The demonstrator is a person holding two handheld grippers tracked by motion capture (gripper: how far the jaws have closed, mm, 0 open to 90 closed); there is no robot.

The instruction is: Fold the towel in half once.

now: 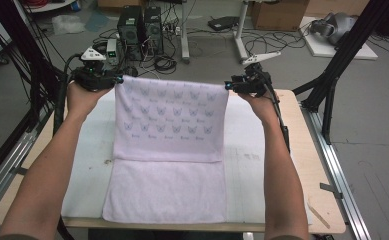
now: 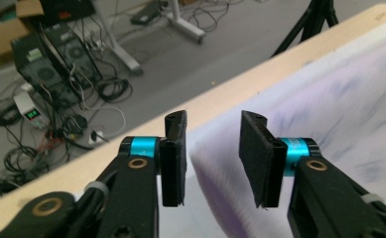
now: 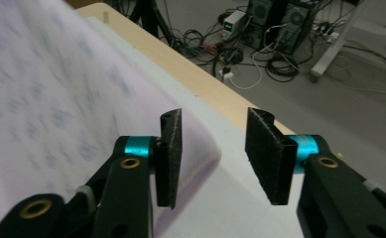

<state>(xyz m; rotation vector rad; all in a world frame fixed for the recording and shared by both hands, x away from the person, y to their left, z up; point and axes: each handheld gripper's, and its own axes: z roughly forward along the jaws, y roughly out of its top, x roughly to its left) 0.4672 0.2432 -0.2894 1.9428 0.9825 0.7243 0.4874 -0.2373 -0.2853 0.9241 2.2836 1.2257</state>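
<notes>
A pale pink towel (image 1: 169, 120) printed with small butterflies has its far half raised off the table, while its near half (image 1: 164, 192) lies flat. My left gripper (image 1: 117, 80) is at the raised top left corner and my right gripper (image 1: 228, 86) at the top right corner. In the left gripper view the jaws (image 2: 213, 158) stand apart, with the blurred towel (image 2: 329, 114) edge between them and no pad pressing on it. In the right gripper view the jaws (image 3: 220, 156) are also apart, and the towel (image 3: 56, 99) corner hangs beside the left pad.
The towel rests on a white mat (image 1: 89, 150) over a wooden table (image 1: 312, 165). A thin wooden stick (image 1: 318, 211) lies near the front right corner. Beyond the far edge stand computer towers (image 1: 139, 30) and cables, with black stand legs (image 1: 332, 75) at the right.
</notes>
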